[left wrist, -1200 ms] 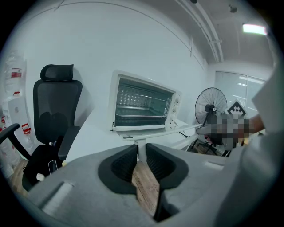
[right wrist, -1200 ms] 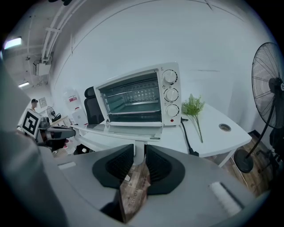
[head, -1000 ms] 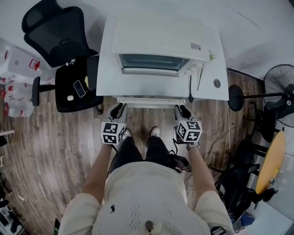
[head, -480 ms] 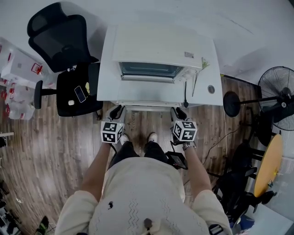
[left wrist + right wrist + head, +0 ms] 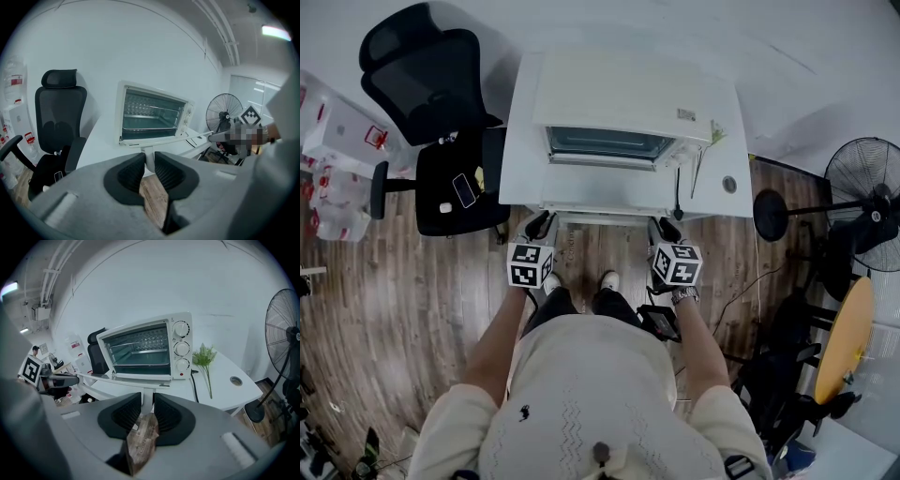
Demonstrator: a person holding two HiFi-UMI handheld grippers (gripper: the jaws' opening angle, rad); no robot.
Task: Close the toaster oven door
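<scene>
The white toaster oven [image 5: 628, 89] stands on a white table [image 5: 520, 150]. Its glass door [image 5: 609, 142] hangs open, folded down flat in front of the cavity. In the left gripper view the oven [image 5: 152, 115] shows its racks over the door's edge [image 5: 154, 139]; the right gripper view shows the oven [image 5: 145, 348] and door [image 5: 140, 377] too. My left gripper [image 5: 539, 223] and right gripper [image 5: 667, 227] hover just off the table's front edge, well short of the door. Both the left gripper [image 5: 149, 161] and the right gripper [image 5: 146, 404] stand open by a narrow gap, holding nothing.
A black office chair [image 5: 422, 66] and a black seat with a phone on it [image 5: 455, 183] stand left of the table. On the table's right part lie a green sprig [image 5: 205, 357] and a black cable [image 5: 678, 192]. A standing fan [image 5: 862, 178] is at the right.
</scene>
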